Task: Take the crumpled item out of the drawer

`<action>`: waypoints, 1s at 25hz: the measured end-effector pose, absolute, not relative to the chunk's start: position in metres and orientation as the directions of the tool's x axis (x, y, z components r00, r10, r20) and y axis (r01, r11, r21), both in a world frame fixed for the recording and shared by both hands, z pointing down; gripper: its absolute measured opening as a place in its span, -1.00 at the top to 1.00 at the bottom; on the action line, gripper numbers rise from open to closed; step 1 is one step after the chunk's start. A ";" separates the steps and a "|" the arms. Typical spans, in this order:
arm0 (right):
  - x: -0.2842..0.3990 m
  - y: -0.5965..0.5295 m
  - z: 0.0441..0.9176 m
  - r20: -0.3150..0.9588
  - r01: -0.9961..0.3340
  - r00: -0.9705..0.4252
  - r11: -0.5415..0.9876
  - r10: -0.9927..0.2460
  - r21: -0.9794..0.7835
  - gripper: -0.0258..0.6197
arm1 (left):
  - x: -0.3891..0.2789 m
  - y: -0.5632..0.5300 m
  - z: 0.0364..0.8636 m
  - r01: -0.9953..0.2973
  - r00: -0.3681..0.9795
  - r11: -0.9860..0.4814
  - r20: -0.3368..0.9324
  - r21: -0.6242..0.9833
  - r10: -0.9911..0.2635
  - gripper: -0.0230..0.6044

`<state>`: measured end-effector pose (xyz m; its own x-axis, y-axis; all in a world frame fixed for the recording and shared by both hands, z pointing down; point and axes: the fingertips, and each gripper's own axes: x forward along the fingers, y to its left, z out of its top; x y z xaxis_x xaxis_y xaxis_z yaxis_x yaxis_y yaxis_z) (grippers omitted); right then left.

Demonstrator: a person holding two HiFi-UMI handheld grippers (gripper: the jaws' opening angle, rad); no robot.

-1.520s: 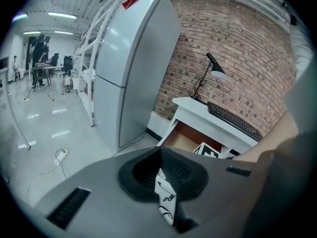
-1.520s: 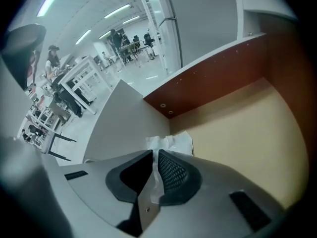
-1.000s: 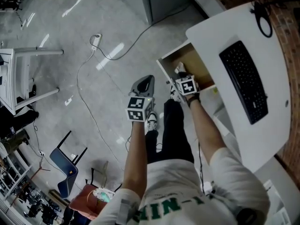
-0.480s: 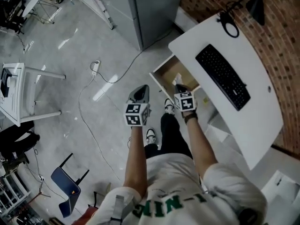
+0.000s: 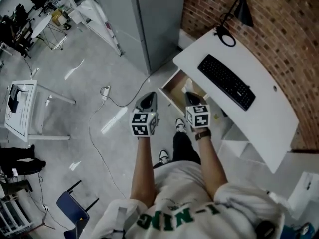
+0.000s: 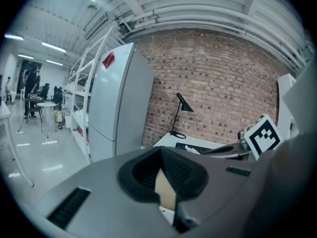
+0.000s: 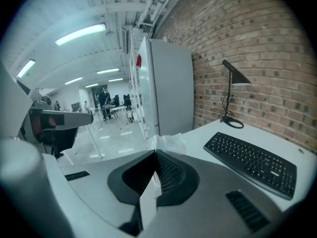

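The drawer stands open under the white desk, its wooden inside showing. My right gripper hangs just over the drawer's front, shut on the crumpled item, a pale wrinkled wad. In the right gripper view the crumpled item pokes out past the closed tips of my right gripper. My left gripper is held to the left of the drawer, over the floor, shut and holding nothing. The left gripper view shows the left gripper with its jaws touching at the tip.
A black keyboard lies on the desk, and a black lamp stands at its far end by the brick wall. A tall grey cabinet stands beyond the drawer. A cable and power strip lie on the floor to the left.
My right gripper has come up out of the drawer with the crumpled item in its jaws. The head view has pulled back. The left gripper stays beside it.
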<state>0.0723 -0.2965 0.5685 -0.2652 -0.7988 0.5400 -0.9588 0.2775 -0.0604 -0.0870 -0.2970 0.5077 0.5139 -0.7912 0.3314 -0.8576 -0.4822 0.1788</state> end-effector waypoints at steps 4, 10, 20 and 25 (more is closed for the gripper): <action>0.069 -0.280 0.515 0.417 -0.962 -0.271 0.260 -0.867 -0.085 0.90 | -0.092 -0.282 0.463 -0.857 0.515 -0.500 0.260 0.126 -0.817 0.93; 0.062 -0.266 0.430 0.254 -0.963 -0.269 0.265 -0.929 -0.052 0.90 | -0.095 -0.264 0.403 -0.854 0.519 -0.518 0.147 0.053 -0.842 0.93; 0.065 -0.254 0.359 0.094 -0.970 -0.241 0.241 -0.966 -0.010 0.90 | -0.112 -0.256 0.340 -0.872 0.488 -0.488 0.030 -0.026 -0.873 0.93; 0.060 -0.252 0.351 0.064 -0.964 -0.264 0.264 -0.962 -0.009 0.90 | -0.110 -0.254 0.335 -0.875 0.483 -0.484 0.015 -0.033 -0.875 0.93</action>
<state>0.0596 -0.2516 0.3512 -0.2641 -0.9624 0.0639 -0.9645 0.2641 -0.0095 -0.1102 -0.2538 0.3352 0.4834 -0.8753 0.0147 -0.8747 -0.4836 -0.0329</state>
